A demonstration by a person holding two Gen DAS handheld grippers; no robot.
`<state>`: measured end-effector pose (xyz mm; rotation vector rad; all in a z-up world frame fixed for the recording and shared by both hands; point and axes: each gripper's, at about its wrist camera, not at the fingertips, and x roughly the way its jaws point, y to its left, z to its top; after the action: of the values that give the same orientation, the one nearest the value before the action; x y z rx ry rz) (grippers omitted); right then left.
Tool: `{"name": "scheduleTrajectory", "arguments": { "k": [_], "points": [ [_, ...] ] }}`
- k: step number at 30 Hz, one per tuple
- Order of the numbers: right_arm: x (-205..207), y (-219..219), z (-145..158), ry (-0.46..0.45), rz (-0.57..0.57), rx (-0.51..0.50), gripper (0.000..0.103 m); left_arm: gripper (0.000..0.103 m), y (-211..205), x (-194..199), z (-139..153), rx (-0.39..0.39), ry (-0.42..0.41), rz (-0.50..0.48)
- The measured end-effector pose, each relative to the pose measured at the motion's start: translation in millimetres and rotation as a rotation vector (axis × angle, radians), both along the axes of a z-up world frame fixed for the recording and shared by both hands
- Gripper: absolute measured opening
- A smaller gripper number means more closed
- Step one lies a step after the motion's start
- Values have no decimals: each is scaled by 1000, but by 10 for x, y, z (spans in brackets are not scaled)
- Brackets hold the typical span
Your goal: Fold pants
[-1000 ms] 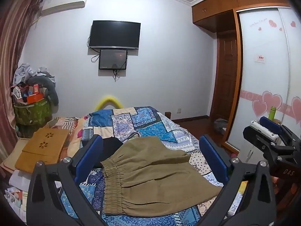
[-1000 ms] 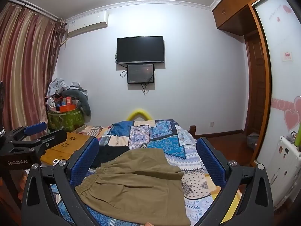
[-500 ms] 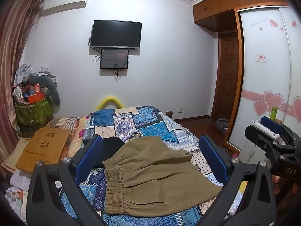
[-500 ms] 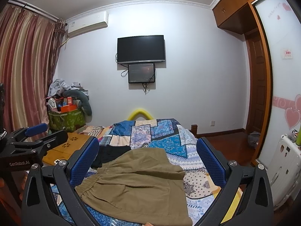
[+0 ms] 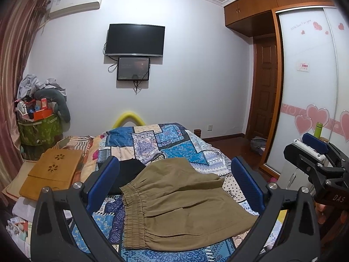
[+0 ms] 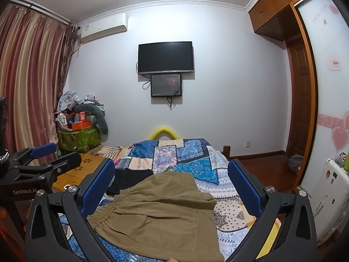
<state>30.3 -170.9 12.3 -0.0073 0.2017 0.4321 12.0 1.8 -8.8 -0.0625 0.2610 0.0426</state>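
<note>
Olive-brown pants (image 5: 178, 198) (image 6: 157, 214) lie spread on the patchwork bedspread (image 5: 165, 139) (image 6: 185, 155), elastic waistband to the left, legs to the right. My left gripper (image 5: 174, 181) hovers above them, open, with nothing between its blue pads (image 5: 103, 183). My right gripper (image 6: 171, 181) also hangs open and empty over the pants. Each gripper shows at the edge of the other's view: the right gripper (image 5: 316, 152) and the left gripper (image 6: 43, 157). A folded black garment (image 5: 128, 172) (image 6: 130, 179) lies beside the waistband.
A wooden lap desk (image 5: 52, 170) sits left of the bed, with a green bag of clutter (image 5: 39, 128) behind it. A TV (image 5: 135, 40) hangs on the far wall. A wardrobe with heart decals (image 5: 314, 87) and a wooden door (image 5: 264, 87) stand to the right.
Both views shift only slightly. The pants and both open grippers stay as they were.
</note>
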Motion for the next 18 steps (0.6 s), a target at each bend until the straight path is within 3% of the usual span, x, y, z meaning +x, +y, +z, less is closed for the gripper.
{"name": "scheduleTrajectory", "arguments": {
  "k": [18],
  "points": [
    [4, 21, 0, 1, 0, 1, 103, 103, 17, -1, 13, 5, 1, 2]
  ]
}}
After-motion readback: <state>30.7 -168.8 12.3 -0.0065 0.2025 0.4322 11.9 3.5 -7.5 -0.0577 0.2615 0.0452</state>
